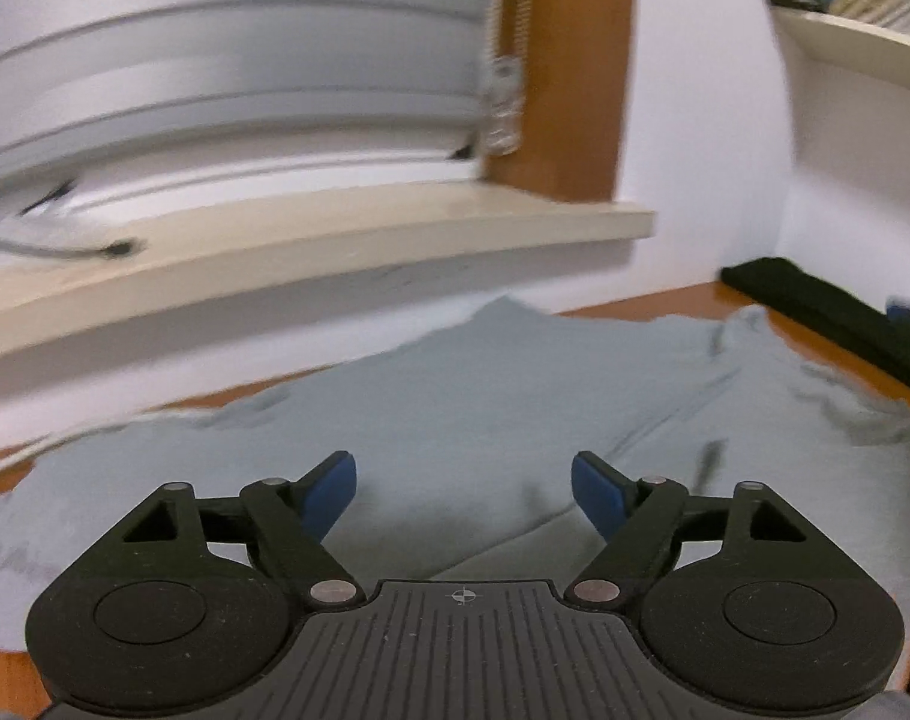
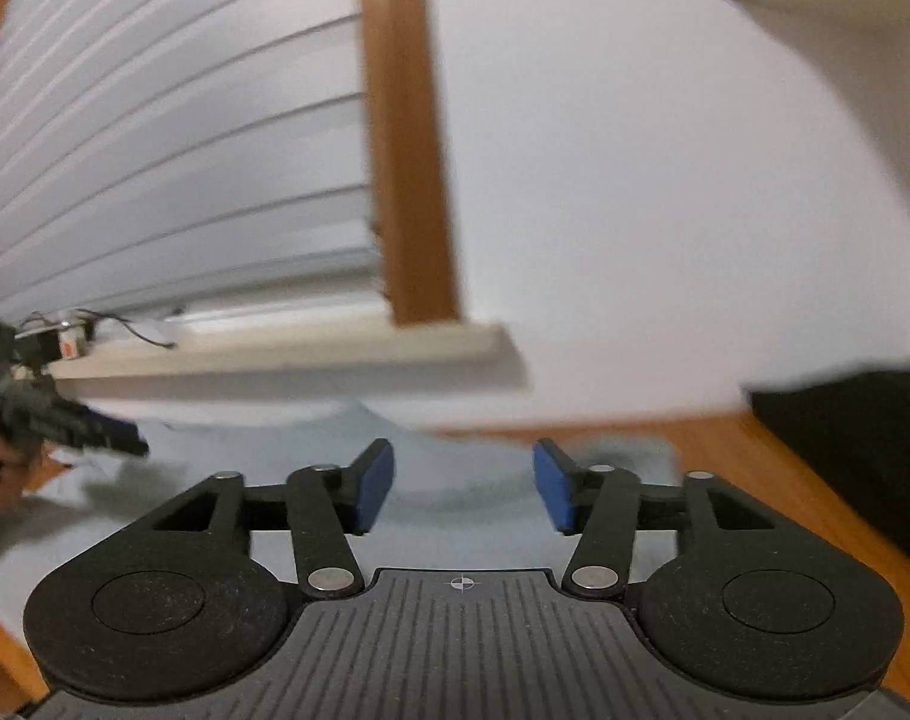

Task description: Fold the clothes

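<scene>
A pale grey-blue garment (image 1: 484,396) lies spread over the wooden table (image 1: 634,303), creased along its right side. Above its near part my left gripper (image 1: 463,489) is open, and nothing sits between the blue pads (image 1: 335,495). In the right wrist view the same garment (image 2: 455,474) runs under my right gripper (image 2: 463,489), which is open and empty too. The left gripper (image 2: 77,423) also shows at the far left of that view, held by a hand (image 2: 2,450) over the garment's left part. Both views are blurred.
A dark folded cloth (image 1: 838,318) lies on the table at the right, seen also as a dark cloth (image 2: 862,432). A cream windowsill (image 1: 311,252) with a cable, a white roller shutter (image 1: 227,60) and a wooden window frame (image 1: 565,66) stand behind. A shelf (image 1: 862,54) holds books top right.
</scene>
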`<state>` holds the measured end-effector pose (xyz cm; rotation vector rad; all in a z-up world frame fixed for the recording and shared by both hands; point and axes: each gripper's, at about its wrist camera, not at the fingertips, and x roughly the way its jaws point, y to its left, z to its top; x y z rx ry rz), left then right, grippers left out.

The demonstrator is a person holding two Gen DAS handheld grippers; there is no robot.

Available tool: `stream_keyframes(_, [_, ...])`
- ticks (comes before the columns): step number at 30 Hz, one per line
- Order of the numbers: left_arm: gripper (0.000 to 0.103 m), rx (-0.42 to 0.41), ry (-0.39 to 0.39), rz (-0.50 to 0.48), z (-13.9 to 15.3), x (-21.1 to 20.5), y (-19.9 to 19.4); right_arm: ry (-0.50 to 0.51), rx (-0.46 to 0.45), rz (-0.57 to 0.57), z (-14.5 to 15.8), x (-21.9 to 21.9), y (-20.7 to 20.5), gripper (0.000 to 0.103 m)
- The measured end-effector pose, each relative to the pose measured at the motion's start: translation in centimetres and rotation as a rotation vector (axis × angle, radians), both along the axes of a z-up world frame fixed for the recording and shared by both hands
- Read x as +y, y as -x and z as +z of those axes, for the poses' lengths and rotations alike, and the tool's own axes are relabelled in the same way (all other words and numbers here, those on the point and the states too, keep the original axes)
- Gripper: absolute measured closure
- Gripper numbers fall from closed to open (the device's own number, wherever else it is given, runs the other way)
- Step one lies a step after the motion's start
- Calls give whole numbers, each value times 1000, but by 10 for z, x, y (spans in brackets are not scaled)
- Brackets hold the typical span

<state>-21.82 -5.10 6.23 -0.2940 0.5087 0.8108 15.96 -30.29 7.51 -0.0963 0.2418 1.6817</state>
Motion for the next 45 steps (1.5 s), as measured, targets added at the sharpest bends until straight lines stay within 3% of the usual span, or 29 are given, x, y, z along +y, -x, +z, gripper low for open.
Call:
stream_keyframes(4, [20,-1,41,27,-16,9,13,55,22,55,6,68,34,48])
stream_keyframes(7, [19,1,34,36,-22,5,16,184,69,120,-10,113,54,48])
stream_keyframes(11, [13,3,24,48,-29,0,21,271,35,139,-35,137,70,48])
stream_keyframes(16, [7,12,4,39,-30,-7,21,298,19,184,-44,134,73,48])
stream_keyframes(21, [3,-22,53,46,-31,-15,31,317,-29,194,-43,128,80,48])
stream_keyframes(24, [2,-14,47,49,-31,-22,34,379,-55,229,-47,123,85,48])
stream_keyframes(30, [1,-43,32,55,-25,-28,42,368,-76,232,-46,115,87,43])
stream_keyframes(34, [0,-85,21,72,-12,-28,71,356,-132,231,-40,114,96,42])
stream_keyframes(39, [0,-60,-15,175,0,-23,132,306,-204,324,-12,117,147,43])
stream_keyframes(42, [0,-37,-13,265,0,-17,168,302,-264,426,-10,129,202,43])
stream_keyframes(45, [0,-70,2,318,0,-15,197,314,-315,520,-15,143,258,44])
